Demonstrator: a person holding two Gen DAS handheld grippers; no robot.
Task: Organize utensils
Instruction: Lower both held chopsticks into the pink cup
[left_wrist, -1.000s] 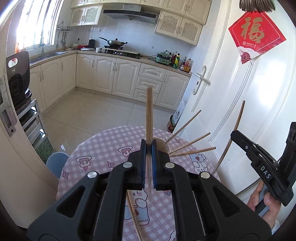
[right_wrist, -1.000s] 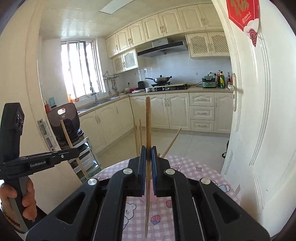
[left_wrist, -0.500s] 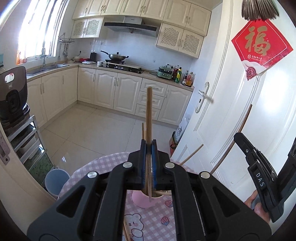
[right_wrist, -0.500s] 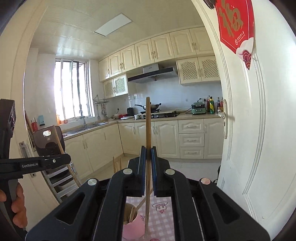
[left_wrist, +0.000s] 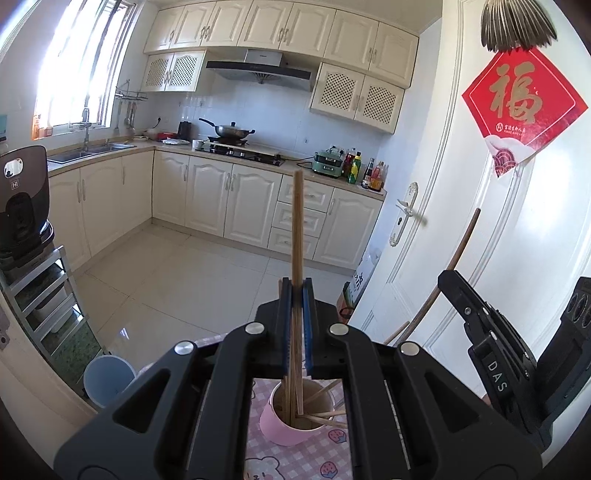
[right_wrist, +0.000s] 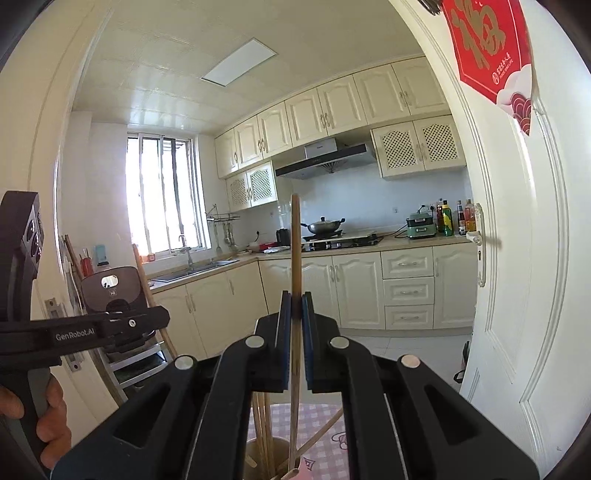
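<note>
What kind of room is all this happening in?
A home kitchen, most likely. A wok sits on the gas stove under a range hood, cream cabinets line the walls, and a sink sits below the window.

Pink cup (left_wrist: 291, 430) mouth crowded with leaning chopsticks (left_wrist: 325, 393) (open centre).

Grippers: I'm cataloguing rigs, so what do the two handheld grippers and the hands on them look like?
Both are matte black plastic with angular cut-out arms, round silver pivot screws and blue pads lining the fingers. The left gripper shows white "GenRobot.AI" lettering on its side in the right wrist view; the right gripper shows "DAS". A bare hand grips the left handle. No cables or sleeves visible.
</note>
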